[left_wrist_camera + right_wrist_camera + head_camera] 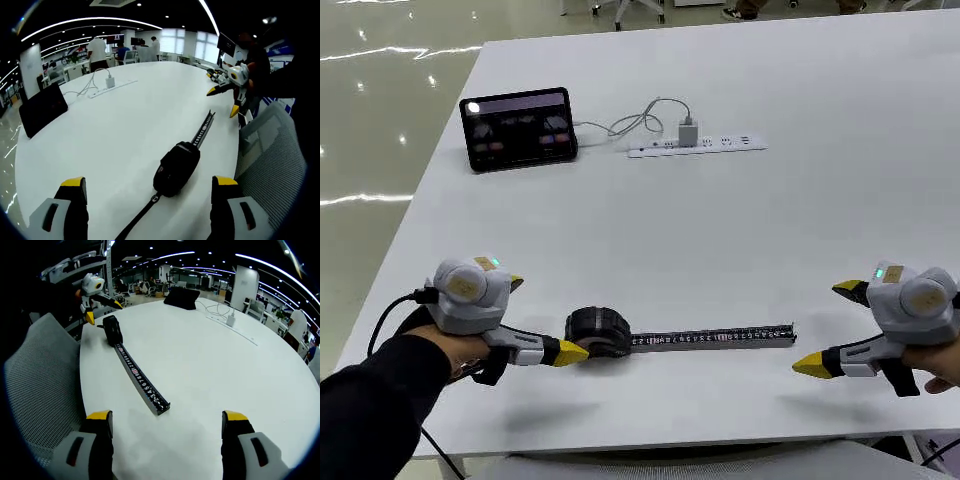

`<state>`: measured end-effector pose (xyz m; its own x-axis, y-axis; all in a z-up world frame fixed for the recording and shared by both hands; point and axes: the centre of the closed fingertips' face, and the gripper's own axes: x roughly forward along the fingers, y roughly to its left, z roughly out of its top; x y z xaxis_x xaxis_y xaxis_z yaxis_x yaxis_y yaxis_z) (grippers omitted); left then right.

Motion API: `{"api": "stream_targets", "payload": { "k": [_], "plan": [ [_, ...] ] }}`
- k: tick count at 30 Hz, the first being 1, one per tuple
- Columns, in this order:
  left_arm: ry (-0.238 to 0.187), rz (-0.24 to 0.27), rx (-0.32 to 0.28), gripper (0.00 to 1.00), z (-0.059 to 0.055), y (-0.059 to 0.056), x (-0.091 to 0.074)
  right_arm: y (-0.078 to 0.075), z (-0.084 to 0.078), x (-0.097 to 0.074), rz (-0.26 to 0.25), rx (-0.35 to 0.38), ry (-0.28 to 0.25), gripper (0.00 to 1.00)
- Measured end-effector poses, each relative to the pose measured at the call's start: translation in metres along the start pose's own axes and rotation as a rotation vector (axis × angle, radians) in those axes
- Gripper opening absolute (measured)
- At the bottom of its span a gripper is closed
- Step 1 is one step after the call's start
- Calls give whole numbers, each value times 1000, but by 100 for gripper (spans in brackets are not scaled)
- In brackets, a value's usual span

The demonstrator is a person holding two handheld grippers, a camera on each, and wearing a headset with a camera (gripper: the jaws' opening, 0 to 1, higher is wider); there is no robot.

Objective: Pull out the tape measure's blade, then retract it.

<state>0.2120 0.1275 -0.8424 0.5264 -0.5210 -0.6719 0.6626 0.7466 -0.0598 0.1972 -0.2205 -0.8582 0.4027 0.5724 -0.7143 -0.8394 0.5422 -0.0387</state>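
A black tape measure (597, 331) lies on the white table (720, 230) near its front edge, its blade (715, 338) drawn out to the right and lying flat. My left gripper (542, 318) is open just left of the case (177, 166), apart from it, with a strap trailing toward me between the jaws. My right gripper (830, 326) is open a short way right of the blade's end (161, 406), touching nothing. The case (112, 330) sits at the blade's far end in the right gripper view, and the left gripper (100, 306) is beside it.
A dark tablet (518, 128) stands at the back left. A white power strip (695, 146) with a charger and coiled cable lies behind the middle. A grey mesh chair (40, 390) is at the table's front edge. People stand in the background.
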Motion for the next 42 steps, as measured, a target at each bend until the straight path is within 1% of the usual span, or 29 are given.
{"api": "stream_targets", "payload": {
  "k": [2,4,5,6,7,8,9,10,11,13,15,17,18,19,21,23,25,28,31,33,34,36,38,40,42],
  "plan": [
    [-19,5,-8,100,-3,-1,-4,2,-3,-2,-6,-11,-1,87],
    [-30,39,-29,100,-8,2,-9,2,-6,-6,-16,-14,-5,88],
    [-90,66,-28,100,-2,6,-14,1,-6,-9,-25,-10,-14,90],
    [-115,72,-45,100,-1,6,-17,1,-6,-12,-34,1,-26,90],
    [-118,77,-60,100,-3,5,-20,1,-6,-14,-35,8,-34,91],
    [-100,85,-58,100,-9,5,-24,-2,-8,-18,-46,21,-47,93],
    [-99,94,-54,100,-12,5,-26,-3,-8,-20,-53,24,-57,94],
    [-112,106,-55,100,-13,5,-31,-2,-8,-25,-61,29,-70,95],
    [-118,107,-59,100,-14,5,-34,-1,-9,-28,-58,33,-75,96],
    [-126,122,-71,100,-18,6,-40,-2,-14,-33,-73,48,-80,97],
    [-127,135,-72,100,-23,6,-44,-3,-18,-38,-90,53,-78,96],
    [-124,134,-76,100,-28,3,-48,-2,-21,-43,-101,70,-95,97],
    [-116,139,-77,100,-32,3,-51,0,-23,-46,-102,84,-99,98],
    [-115,142,-78,100,-32,3,-53,1,-25,-48,-104,86,-97,99],
    [-136,145,-76,100,-30,2,-60,1,-31,-52,-111,92,-95,100],
    [-136,147,-81,100,-31,1,-66,2,-35,-57,-115,100,-92,100],
    [-147,151,-82,100,-30,1,-71,1,-38,-63,-125,102,-97,100],
    [-143,154,-94,100,-36,1,-75,1,-40,-71,-137,100,-102,100],
    [-135,147,-106,100,-39,0,-76,2,-42,-75,-142,112,-98,100],
    [-128,155,-87,100,-40,1,-76,2,-41,-78,-150,107,-105,100],
    [-131,159,-76,100,-40,2,-76,2,-41,-79,-152,108,-104,100],
    [-127,153,-90,100,-40,2,-75,1,-43,-81,-160,113,-102,100],
    [-122,146,-85,100,-40,0,-74,0,-45,-82,-162,117,-95,100],
    [-126,142,-76,100,-38,-1,-73,1,-47,-83,-161,119,-90,100],
    [-127,140,-79,100,-38,-2,-73,1,-48,-84,-166,123,-85,100]
  ]
}}
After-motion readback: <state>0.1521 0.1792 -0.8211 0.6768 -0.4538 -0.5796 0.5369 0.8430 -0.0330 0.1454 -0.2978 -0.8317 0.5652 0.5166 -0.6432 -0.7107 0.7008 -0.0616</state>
